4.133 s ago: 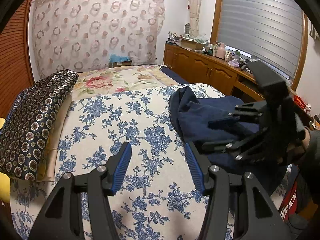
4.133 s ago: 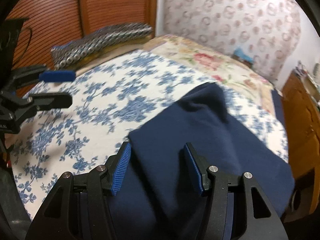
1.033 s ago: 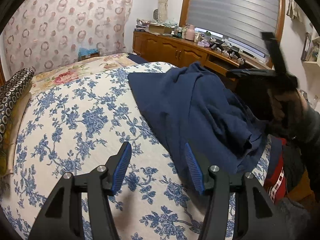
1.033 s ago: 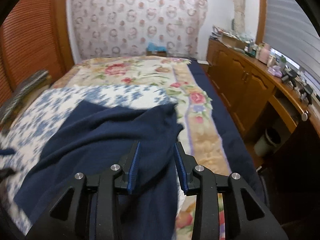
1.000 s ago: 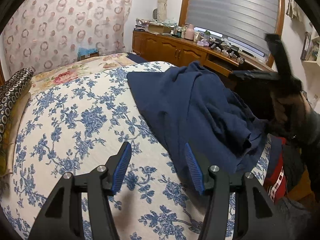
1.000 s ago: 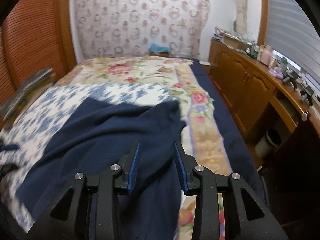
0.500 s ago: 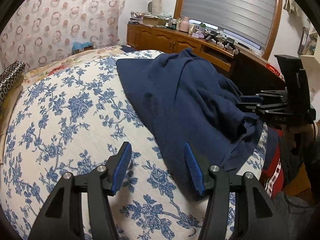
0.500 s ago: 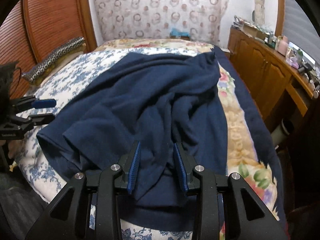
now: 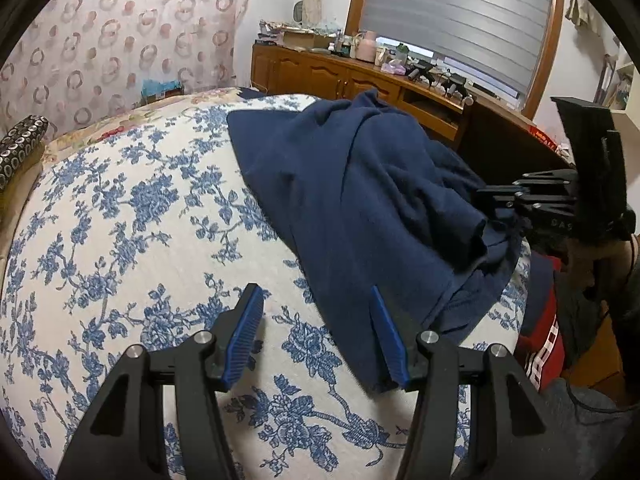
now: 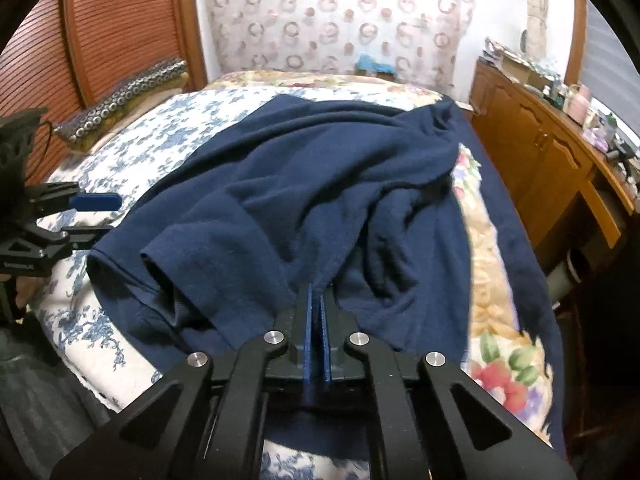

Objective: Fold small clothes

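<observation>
Navy garment (image 10: 312, 184) lies rumpled on the floral bedspread (image 9: 120, 240), near its edge. Right gripper (image 10: 317, 312) is pinched tight on a fold of it, while the left gripper (image 9: 316, 336) hangs spread apart, its right finger beside the hem.

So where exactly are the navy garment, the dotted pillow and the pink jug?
navy garment (image 10: 320, 184), right wrist view, rumpled middle.
dotted pillow (image 10: 124, 96), right wrist view, its top face.
pink jug (image 9: 367, 51), left wrist view, its body.

Legible text: partial lettering "DAS" on the black body of the right gripper (image 9: 490, 196), seen from the left wrist view. White markings on a red cloth item (image 9: 544, 340) at the bed edge are unreadable.
</observation>
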Demonstrator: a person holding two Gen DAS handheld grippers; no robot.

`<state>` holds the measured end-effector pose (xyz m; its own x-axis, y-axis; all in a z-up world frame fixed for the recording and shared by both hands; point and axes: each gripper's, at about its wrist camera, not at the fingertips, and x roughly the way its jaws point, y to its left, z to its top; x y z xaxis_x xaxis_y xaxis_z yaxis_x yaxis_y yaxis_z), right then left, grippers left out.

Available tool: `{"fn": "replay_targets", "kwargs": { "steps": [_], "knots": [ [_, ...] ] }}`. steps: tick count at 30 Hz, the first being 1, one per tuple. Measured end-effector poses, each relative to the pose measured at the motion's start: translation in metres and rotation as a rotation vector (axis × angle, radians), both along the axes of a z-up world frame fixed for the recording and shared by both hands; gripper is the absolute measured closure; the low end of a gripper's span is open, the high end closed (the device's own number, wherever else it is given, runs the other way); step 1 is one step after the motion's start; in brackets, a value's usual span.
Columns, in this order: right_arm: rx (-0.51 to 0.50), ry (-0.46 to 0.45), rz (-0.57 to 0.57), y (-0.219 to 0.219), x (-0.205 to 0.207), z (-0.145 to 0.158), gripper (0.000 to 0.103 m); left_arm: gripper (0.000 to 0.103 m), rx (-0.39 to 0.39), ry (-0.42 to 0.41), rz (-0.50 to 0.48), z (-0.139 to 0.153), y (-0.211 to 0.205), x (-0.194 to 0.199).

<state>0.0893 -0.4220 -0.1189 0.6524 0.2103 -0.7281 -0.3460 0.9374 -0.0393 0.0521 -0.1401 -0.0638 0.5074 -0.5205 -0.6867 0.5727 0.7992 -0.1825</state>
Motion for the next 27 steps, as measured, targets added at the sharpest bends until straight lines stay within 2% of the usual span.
{"fn": "replay_targets", "kwargs": {
  "steps": [9,16,22,27],
  "knots": [
    [-0.109,-0.026,-0.03,-0.033,-0.023,0.045,0.103,0.048,-0.022,-0.035,-0.018,0.015,-0.005,0.0],
    [-0.158,0.067,-0.062,-0.05,-0.017,0.018,0.103,0.048,0.017,0.02,-0.058,0.003,-0.022,0.004],
    [-0.123,0.082,-0.069,-0.057,-0.014,0.007,0.103,0.049,0.01,0.052,-0.079,-0.001,-0.025,0.001],
    [-0.109,0.06,-0.067,-0.057,-0.014,0.009,0.103,0.066,0.007,0.096,-0.12,-0.007,-0.031,-0.001]
  ]
}}
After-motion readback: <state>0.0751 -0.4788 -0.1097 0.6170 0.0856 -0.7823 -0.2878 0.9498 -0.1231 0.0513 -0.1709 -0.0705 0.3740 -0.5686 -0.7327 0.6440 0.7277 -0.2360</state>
